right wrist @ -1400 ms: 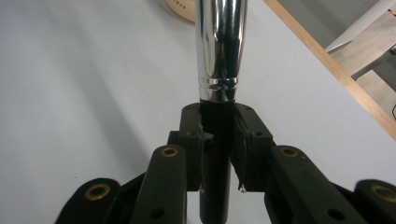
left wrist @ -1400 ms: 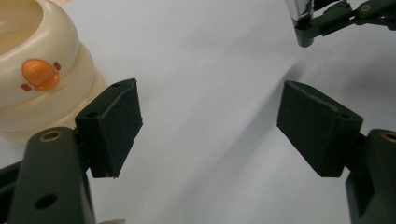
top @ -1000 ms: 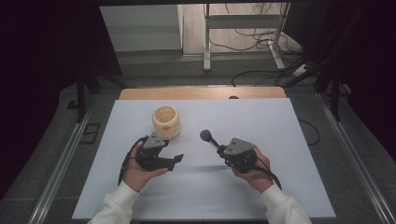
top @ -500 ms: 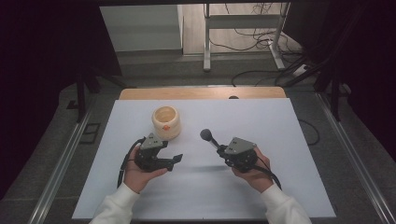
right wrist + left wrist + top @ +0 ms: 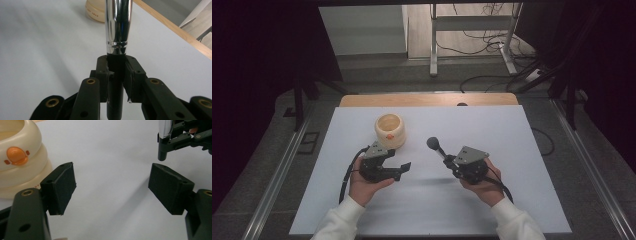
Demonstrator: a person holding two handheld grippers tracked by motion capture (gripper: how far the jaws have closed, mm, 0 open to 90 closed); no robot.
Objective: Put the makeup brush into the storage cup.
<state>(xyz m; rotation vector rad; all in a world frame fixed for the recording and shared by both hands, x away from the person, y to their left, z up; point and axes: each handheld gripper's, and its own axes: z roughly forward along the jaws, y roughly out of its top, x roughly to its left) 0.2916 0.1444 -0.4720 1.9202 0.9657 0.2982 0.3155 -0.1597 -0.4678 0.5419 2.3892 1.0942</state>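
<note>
High view | my right gripper (image 5: 447,161) clamped on brush (image 5: 438,148) handle, left gripper (image 5: 403,170) apart, empty | risk: smooth handle slips; brush knocks cup (image 5: 390,130) far-left on bench (image 5: 522,150).

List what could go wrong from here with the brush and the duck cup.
1. The right gripper clamps the brush near the handle's end, so its long free end might swing or slip.
2. The cup stands just beside the open left gripper; a careless move could knock it over.
</note>
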